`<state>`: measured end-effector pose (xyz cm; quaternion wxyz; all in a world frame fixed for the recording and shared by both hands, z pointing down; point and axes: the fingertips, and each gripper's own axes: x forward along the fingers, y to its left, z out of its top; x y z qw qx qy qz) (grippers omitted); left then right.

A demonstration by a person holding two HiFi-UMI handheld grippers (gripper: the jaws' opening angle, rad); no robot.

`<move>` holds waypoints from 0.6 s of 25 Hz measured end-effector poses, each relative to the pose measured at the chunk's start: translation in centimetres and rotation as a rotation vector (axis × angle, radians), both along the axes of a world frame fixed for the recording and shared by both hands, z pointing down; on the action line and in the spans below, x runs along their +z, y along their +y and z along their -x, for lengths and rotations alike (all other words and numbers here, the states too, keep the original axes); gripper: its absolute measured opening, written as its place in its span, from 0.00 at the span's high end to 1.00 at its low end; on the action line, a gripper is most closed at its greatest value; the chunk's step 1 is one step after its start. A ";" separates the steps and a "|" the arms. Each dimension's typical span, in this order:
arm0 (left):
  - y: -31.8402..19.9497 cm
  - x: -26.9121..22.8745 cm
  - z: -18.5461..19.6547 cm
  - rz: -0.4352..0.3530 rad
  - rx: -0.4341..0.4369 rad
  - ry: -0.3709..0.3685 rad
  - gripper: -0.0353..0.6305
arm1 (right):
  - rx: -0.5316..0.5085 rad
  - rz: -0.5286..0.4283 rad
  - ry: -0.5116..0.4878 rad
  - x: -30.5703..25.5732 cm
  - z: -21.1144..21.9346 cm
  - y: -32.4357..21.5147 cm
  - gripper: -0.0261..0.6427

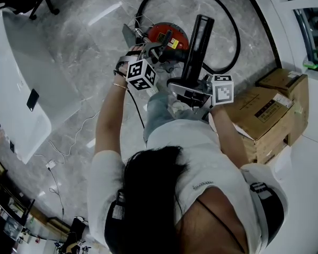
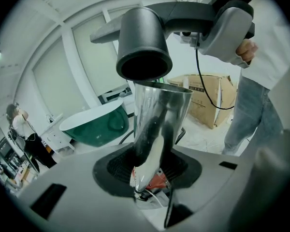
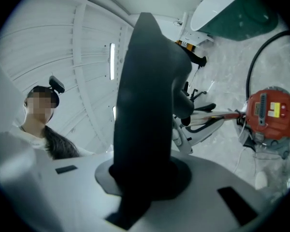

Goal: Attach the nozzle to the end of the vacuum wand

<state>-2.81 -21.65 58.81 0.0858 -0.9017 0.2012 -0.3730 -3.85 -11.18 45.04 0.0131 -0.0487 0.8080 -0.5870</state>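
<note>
Left hand-held gripper (image 2: 150, 178) clamps the wand (image 2: 159, 120), its axis aimed at the nozzle (image 2: 142, 37) clamped in the right hand-held gripper (image 3: 144, 187).

In the left gripper view the shiny wand (image 2: 159, 117) hides most of the red vacuum (image 2: 157, 181) behind it. In the right gripper view the dark nozzle (image 3: 145, 95) blurs at its lower end, and the picture's edge cuts off the green tub (image 3: 239, 13).

Two grippers, the left gripper (image 1: 149, 61) and the right gripper (image 1: 203, 92); one chrome vacuum wand (image 2: 159, 124); one black nozzle (image 3: 145, 105); one red vacuum canister (image 1: 167, 35); one black hose (image 1: 230, 25); two cardboard boxes (image 1: 262, 115); one green bathtub (image 2: 94, 124); two people, an operator (image 1: 201, 157) and a bystander (image 2: 21, 124).
</note>
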 end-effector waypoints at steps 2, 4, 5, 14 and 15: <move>0.0 0.0 0.0 0.004 0.002 0.000 0.72 | -0.003 0.036 -0.013 -0.4 0.3 0.1 0.87; 0.1 0.1 -0.1 0.007 0.005 0.000 0.72 | -0.009 0.056 -0.016 -0.1 0.1 0.2 0.87; 0.0 0.1 -0.1 0.008 0.005 0.000 0.72 | -0.010 0.064 -0.014 0.1 0.1 0.3 0.87; 0.1 0.1 0.0 0.015 0.012 0.006 0.72 | -0.026 0.099 -0.033 0.3 0.3 0.2 0.87; 0.1 0.1 0.0 0.016 0.011 0.007 0.72 | -0.031 0.098 -0.030 0.3 0.4 0.2 0.87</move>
